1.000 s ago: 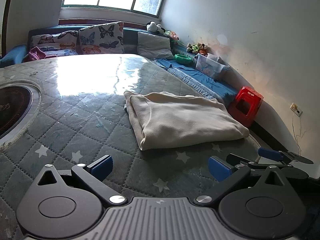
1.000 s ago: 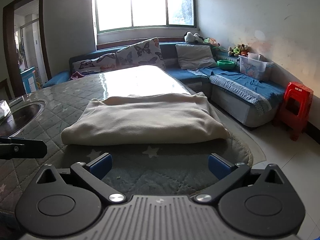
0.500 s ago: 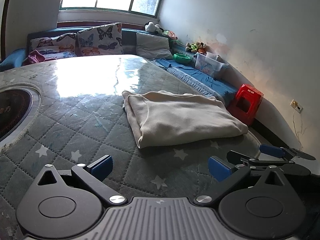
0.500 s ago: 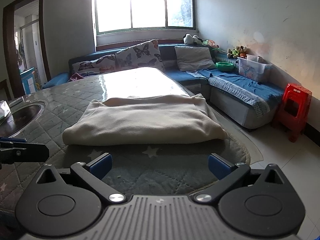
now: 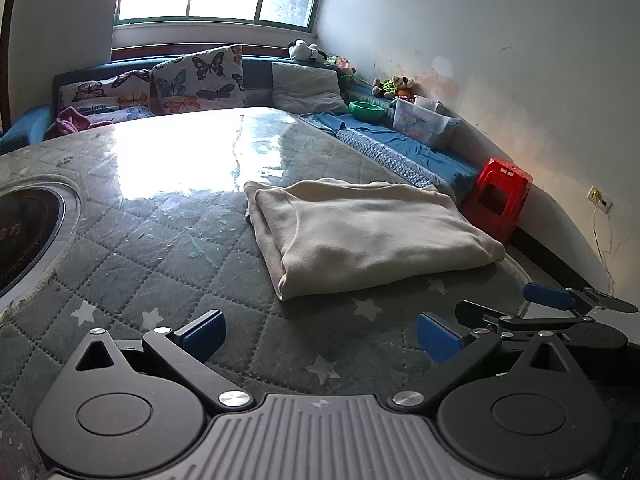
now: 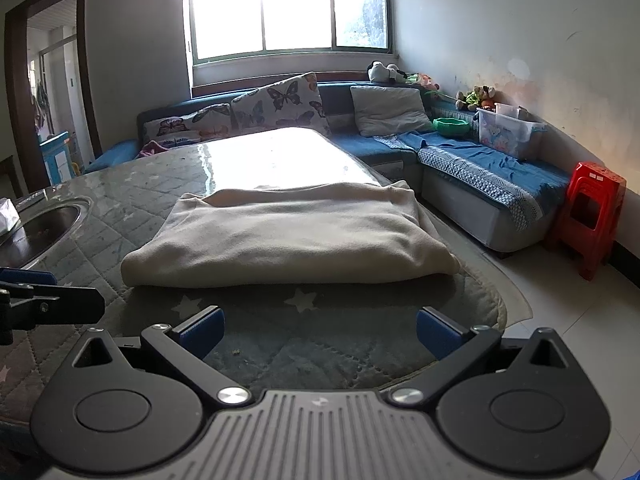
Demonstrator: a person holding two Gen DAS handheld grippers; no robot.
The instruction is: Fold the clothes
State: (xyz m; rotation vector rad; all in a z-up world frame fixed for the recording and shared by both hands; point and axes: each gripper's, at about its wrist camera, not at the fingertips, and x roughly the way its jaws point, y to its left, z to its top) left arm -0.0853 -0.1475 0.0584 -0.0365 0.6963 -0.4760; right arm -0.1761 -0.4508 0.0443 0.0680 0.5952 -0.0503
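One cream garment [image 5: 368, 232] lies folded on the quilted table [image 5: 160, 248], near its right edge, long axis running left to right across the right wrist view. Two grippers: the left gripper [image 5: 320, 332] and right gripper [image 6: 318, 330] both gape apart, empty, short of the cloth.

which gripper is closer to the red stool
Right. The right gripper sits on the stool's side of the folded cloth; the left gripper sits farther over, toward the table's middle.
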